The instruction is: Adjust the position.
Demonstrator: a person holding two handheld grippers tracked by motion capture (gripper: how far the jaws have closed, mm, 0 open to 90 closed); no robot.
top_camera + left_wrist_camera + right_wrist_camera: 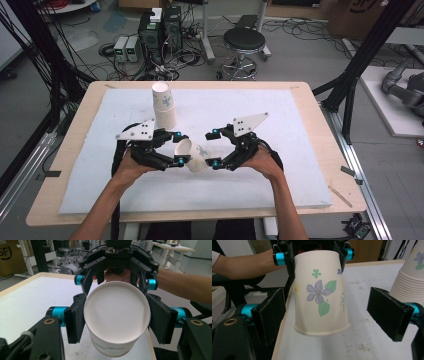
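A paper cup [195, 157] printed with flowers is held tilted on its side just above the white mat [290, 150]. My left gripper [179, 147] is shut on one end of it. In the left gripper view both pads press the cup [117, 312], whose round white end faces the camera. My right gripper [214, 148] faces it from the right, open. In the right gripper view the cup [319, 295] hangs between the wide jaws of that gripper [329, 315], with a gap on each side. A stack of upside-down cups [164, 107] stands behind the left gripper.
The mat covers a wooden table [75, 150]. The cup stack [409, 277] is close beside the right gripper's far jaw. Beyond the table stand a black stool [244, 40], computer cases [160, 30] and loose cables on the floor.
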